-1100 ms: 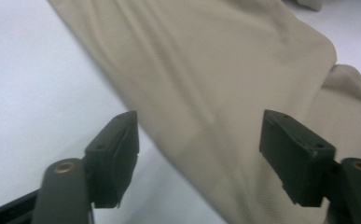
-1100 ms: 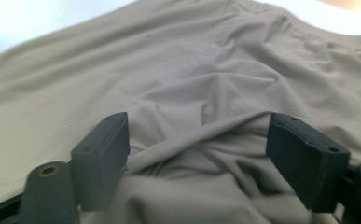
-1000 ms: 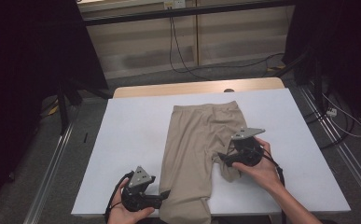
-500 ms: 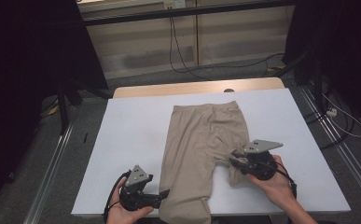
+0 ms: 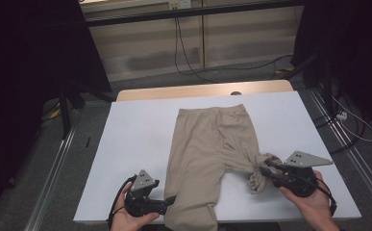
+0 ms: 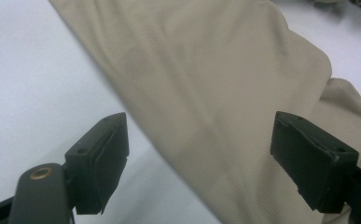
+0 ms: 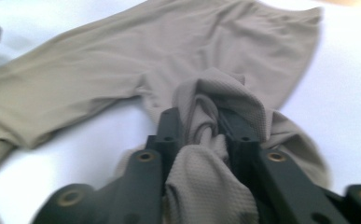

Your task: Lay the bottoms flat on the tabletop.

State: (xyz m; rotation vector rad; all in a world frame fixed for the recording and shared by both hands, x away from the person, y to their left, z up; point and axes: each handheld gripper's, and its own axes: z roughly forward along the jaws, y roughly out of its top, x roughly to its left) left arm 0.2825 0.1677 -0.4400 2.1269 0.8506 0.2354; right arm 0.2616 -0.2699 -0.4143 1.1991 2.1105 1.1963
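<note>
Beige trousers [image 5: 207,139] lie flat on the white table [image 5: 130,144], waistband at the far end. My right gripper [image 5: 265,169] is shut on a bunch of the right trouser leg [image 7: 206,186], drawn out sideways to the right. Fabric fills the gap between its jaws [image 7: 201,126], which have just been opening slightly. My left gripper [image 5: 170,202] rests at the near edge beside the left trouser leg [image 6: 215,93]. It stands open, having just widened a little, with the leg's edge lying under the gap [image 6: 201,149] and neither pad pressing on it.
A strip of wooden tabletop [image 5: 203,90] shows beyond the white sheet. Cables [image 5: 193,62] trail on the floor behind the table. Metal rails [image 5: 54,163] run along both sides. Bare white surface lies left and right of the trousers.
My right gripper closed on the right trouser leg and moved to the right, dragging that leg out into a bunched twist. The left gripper stayed where it was.
</note>
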